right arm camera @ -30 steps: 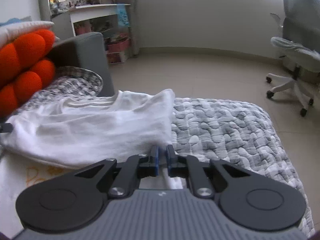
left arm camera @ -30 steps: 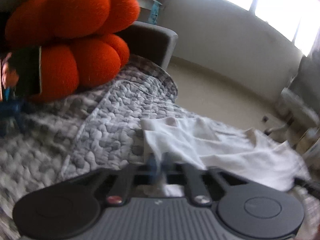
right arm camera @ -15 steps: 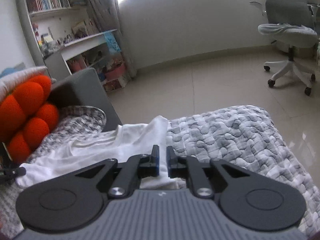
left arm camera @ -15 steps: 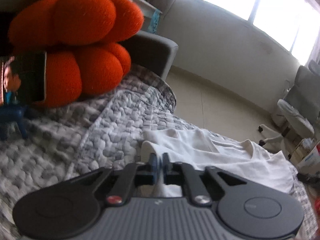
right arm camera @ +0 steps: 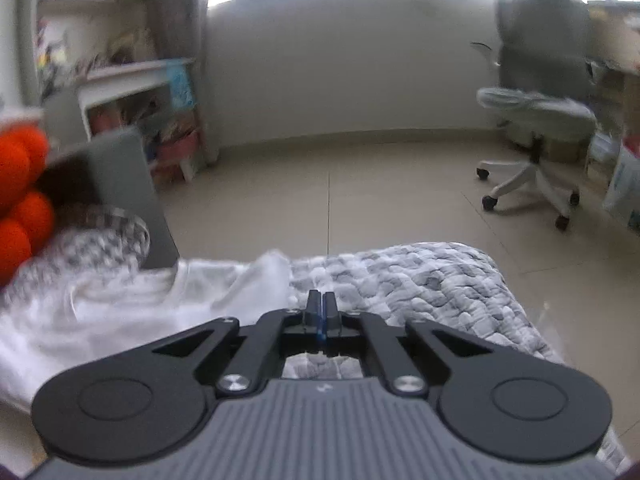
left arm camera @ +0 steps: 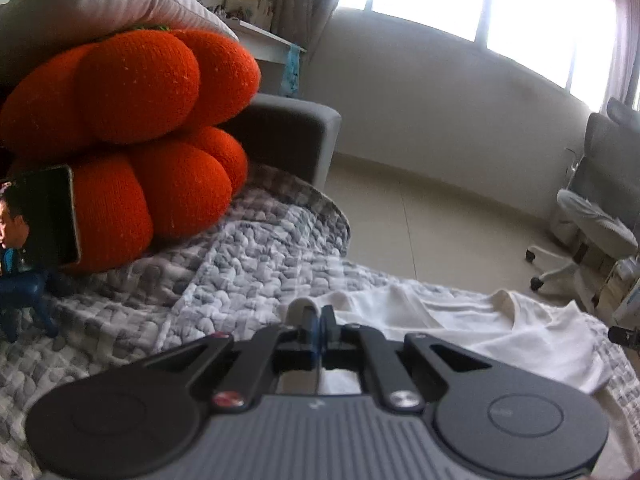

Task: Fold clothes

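Note:
A white T-shirt (left arm camera: 480, 328) lies spread on a grey-and-white quilt (left arm camera: 240, 272) over a sofa. My left gripper (left arm camera: 319, 316) is shut, its jaws pressed together at the shirt's left edge; a fold of white cloth shows just beside the tips, and I cannot tell if any is pinched. In the right wrist view the shirt (right arm camera: 160, 300) lies to the left. My right gripper (right arm camera: 320, 304) is shut with nothing between its jaws, over the quilt (right arm camera: 420, 280) beside the shirt's right edge.
An orange knitted cushion (left arm camera: 132, 120) and a grey pillow (left arm camera: 100, 4) sit at the sofa's back left, with a phone (left arm camera: 40, 216) leaning on the cushion. The grey sofa arm (left arm camera: 296, 136) is behind. An office chair (right arm camera: 536, 120) stands on the tiled floor.
Both grippers have lifted and tilted up, so more of the room shows. The right gripper has closed fully and no longer has the shirt's hem under its tips. The shirt now lies flatter.

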`<state>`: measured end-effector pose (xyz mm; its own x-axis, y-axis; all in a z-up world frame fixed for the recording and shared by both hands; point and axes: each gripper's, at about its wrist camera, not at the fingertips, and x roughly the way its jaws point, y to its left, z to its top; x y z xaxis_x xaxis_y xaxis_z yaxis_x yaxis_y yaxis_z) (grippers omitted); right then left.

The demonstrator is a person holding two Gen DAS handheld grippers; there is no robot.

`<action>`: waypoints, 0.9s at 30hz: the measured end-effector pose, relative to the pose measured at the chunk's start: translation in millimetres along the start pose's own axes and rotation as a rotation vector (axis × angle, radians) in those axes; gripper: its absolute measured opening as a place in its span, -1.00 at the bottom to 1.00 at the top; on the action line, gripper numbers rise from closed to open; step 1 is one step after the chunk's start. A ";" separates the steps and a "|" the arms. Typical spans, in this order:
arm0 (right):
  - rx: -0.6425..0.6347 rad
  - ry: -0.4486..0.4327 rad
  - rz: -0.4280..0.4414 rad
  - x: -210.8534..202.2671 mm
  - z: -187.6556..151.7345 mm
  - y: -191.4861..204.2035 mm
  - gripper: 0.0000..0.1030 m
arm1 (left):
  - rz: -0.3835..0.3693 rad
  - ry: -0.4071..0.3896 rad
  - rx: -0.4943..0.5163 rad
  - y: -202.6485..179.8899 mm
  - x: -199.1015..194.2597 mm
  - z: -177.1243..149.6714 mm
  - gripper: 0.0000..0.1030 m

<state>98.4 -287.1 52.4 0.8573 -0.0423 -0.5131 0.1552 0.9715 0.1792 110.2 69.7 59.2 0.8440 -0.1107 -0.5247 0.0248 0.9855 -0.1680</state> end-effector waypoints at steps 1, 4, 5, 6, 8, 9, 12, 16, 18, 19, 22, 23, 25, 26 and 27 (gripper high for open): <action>0.014 0.022 0.026 3.2 -0.8 -1.9 -0.97 | 0.003 0.013 -0.004 1.3 2.7 -1.3 -0.97; 0.036 0.073 0.060 14.6 -3.8 -4.7 -0.71 | 0.004 0.032 -0.019 5.8 6.1 -4.9 -0.97; 0.039 0.077 0.054 17.5 -4.1 -5.7 -0.69 | 0.004 0.032 -0.023 7.0 5.7 -5.7 -0.97; 0.046 0.072 0.055 19.6 -2.7 -7.0 -0.69 | -0.002 0.027 -0.024 7.4 4.5 -6.1 -0.97; 0.067 0.063 0.064 24.0 0.4 -8.9 -0.68 | -0.009 0.018 -0.021 6.9 2.8 -6.1 -0.97; 0.081 0.061 0.072 26.4 1.8 -9.3 -0.65 | -0.012 0.015 -0.018 6.1 2.4 -5.8 -0.97; 0.089 0.074 0.092 33.1 0.4 -5.6 -0.48 | -0.016 0.010 -0.022 4.9 2.5 -3.6 -0.97; 0.093 0.069 0.105 33.7 -1.0 -7.7 -0.48 | -0.014 0.001 -0.019 3.3 0.7 -2.3 -0.97; 0.120 0.055 0.117 29.4 2.9 -14.6 -0.48 | -0.013 -0.003 -0.019 3.0 -0.7 -2.6 -0.97; 0.141 0.034 0.132 24.5 7.0 -17.7 -0.45 | -0.014 -0.006 -0.019 3.0 -1.3 -2.8 -0.97; 0.148 0.013 0.187 15.2 17.1 -15.6 -0.12 | -0.011 -0.007 -0.020 3.0 -0.6 -3.5 -0.97; 0.108 0.027 0.175 17.7 15.6 -9.8 -0.11 | -0.010 -0.007 -0.021 2.8 -0.7 -3.8 -0.97; 0.047 0.068 0.135 28.0 6.3 -0.5 -0.12 | -0.009 -0.008 -0.022 2.2 -0.9 -4.3 -0.97; 0.028 0.083 0.118 33.0 0.6 2.7 -0.27 | -0.008 -0.011 -0.020 1.8 -1.8 -4.4 -0.97; 0.008 0.098 0.101 38.1 -5.0 5.9 -0.37 | -0.012 -0.025 -0.021 1.7 -4.0 -3.8 -0.97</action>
<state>129.5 -281.9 29.8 0.8169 0.0787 -0.5714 0.0749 0.9678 0.2404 104.9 71.3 57.8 0.8567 -0.1194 -0.5018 0.0242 0.9810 -0.1922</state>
